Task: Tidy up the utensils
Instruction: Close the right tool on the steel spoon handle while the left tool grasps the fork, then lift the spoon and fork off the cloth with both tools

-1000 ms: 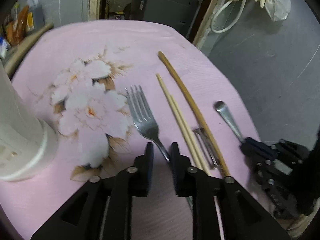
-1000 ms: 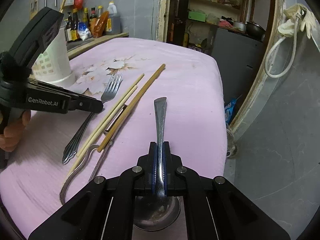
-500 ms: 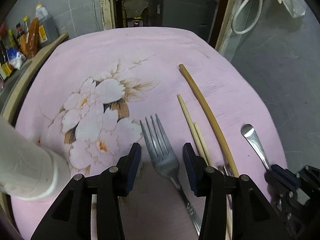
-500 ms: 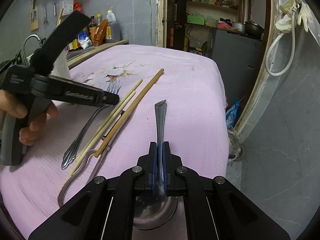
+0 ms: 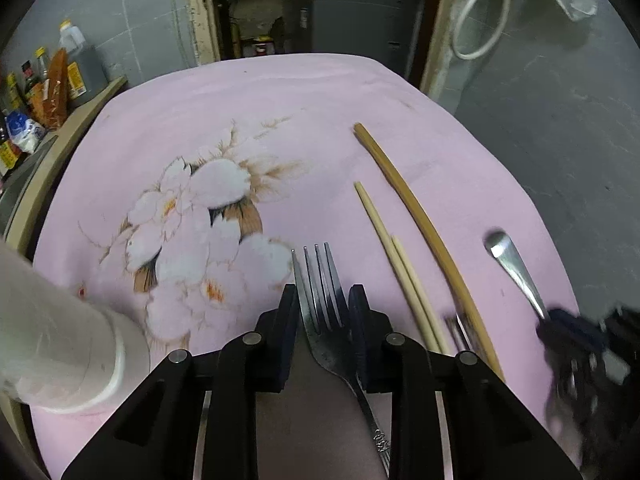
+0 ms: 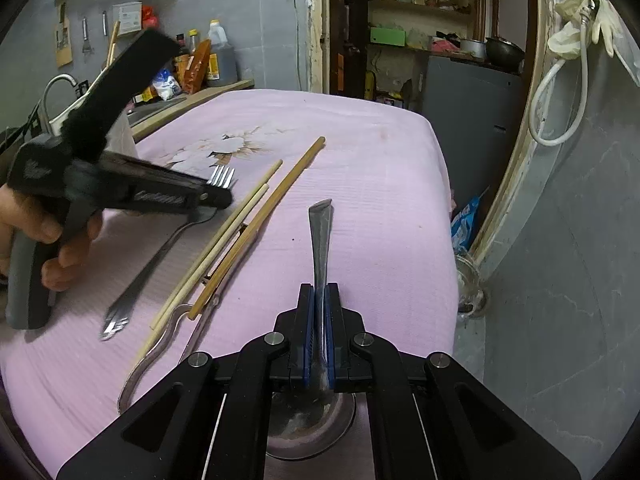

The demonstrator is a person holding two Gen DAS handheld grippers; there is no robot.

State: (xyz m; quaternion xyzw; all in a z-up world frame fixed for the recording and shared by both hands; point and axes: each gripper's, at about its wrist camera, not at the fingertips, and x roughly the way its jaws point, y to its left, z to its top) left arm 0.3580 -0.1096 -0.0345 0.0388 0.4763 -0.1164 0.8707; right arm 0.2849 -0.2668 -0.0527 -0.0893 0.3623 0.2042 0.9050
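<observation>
The fork [image 5: 320,300] lies on the pink cloth [image 5: 280,112] with its tines and neck between the fingers of the left gripper [image 5: 322,312], whose jaws have just been closing around the head without clearly pressing it yet, while the right gripper [image 6: 319,320] is pressed together on the handle of a spoon [image 6: 320,232] whose bowl hangs behind its jaws. The thin, flat fork could slip or swing in a pinch across its tines, and its handle could rake the chopsticks [image 5: 396,272] and the long bamboo stick [image 5: 424,224] just right of the left gripper. A white holder [image 5: 60,352] crowds that gripper's left, with open cloth ahead, whereas the table edge falls away close to the right of the right gripper.
</observation>
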